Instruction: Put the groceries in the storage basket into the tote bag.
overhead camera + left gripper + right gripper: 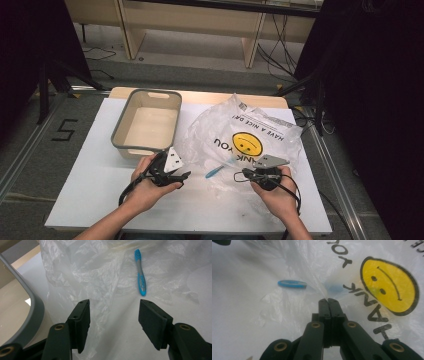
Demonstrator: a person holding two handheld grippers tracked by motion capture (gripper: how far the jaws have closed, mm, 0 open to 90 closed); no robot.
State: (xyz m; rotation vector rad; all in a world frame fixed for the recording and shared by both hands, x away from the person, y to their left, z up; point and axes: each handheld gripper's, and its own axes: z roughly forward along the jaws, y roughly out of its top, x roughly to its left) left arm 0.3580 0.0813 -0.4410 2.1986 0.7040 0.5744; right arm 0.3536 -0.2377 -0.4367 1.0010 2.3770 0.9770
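Observation:
A blue toothbrush (216, 171) lies at the mouth of a crumpled clear plastic bag (220, 132) printed with a yellow smiley face (247, 143). My left gripper (184, 175) is just left of the toothbrush (140, 272), jaws open over the bag's film (95, 277), nothing between them (113, 312). My right gripper (257, 172) is at the bag's near edge. In the right gripper view its jaws (328, 300) are shut, pinching the bag's film (317, 265), with the toothbrush handle (292, 284) to the left and the smiley face (389, 285) to the right.
A grey-rimmed basket (120, 125) with a bare pale floor stands at the back left of the white table (90, 190); its rim (35, 312) is close to my left gripper. Bare white tabletop stretches along the front edge.

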